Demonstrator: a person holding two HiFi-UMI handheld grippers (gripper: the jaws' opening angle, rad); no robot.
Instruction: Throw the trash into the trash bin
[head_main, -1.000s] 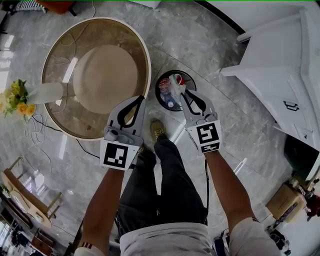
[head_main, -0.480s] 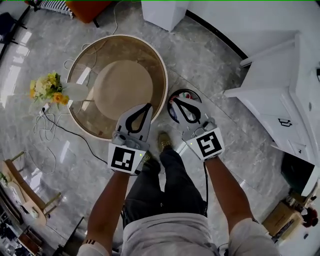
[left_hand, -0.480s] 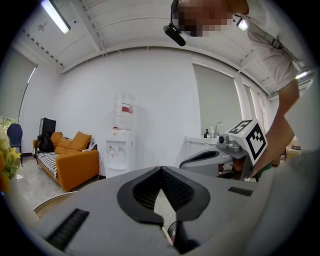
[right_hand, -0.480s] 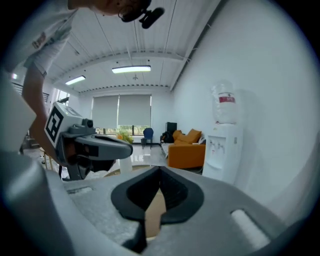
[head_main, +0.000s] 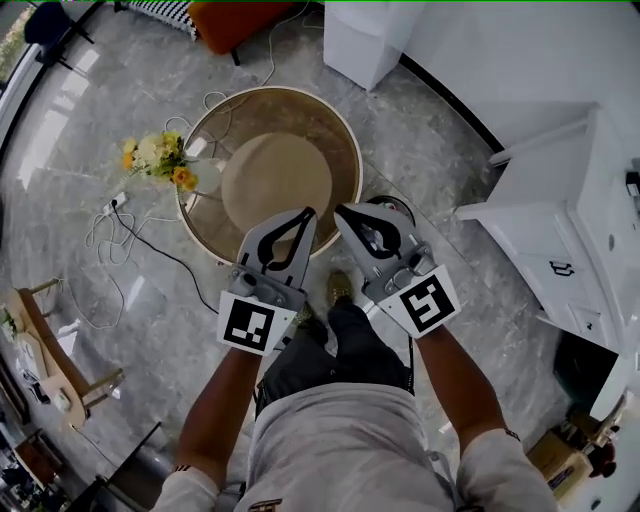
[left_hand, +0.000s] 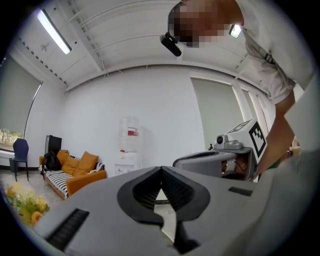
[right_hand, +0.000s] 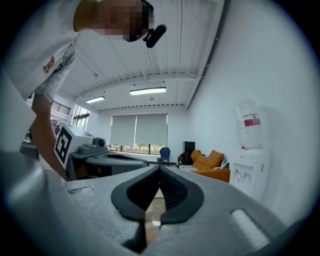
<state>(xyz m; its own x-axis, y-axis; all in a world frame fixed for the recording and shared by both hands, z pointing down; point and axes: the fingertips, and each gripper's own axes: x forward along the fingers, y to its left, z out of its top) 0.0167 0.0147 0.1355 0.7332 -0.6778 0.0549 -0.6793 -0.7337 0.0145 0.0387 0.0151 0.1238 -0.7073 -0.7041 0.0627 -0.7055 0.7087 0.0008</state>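
Round table (head_main: 275, 170) mid-floor; flowers (head_main: 158, 155) at its left rim; trash bin (head_main: 399, 206) just right of it, partly behind right gripper (head_main: 339, 211); cabinet (head_main: 560, 205) far right; sofa (head_main: 236, 18) beyond table

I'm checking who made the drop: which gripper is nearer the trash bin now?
Right. In the head view the right gripper overlaps the trash bin, hiding most of it. The left gripper is farther left, over the round table's edge.

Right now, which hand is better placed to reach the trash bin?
Probably right: the right gripper hangs over the trash bin, while the left gripper is over the table. Both shut and empty.
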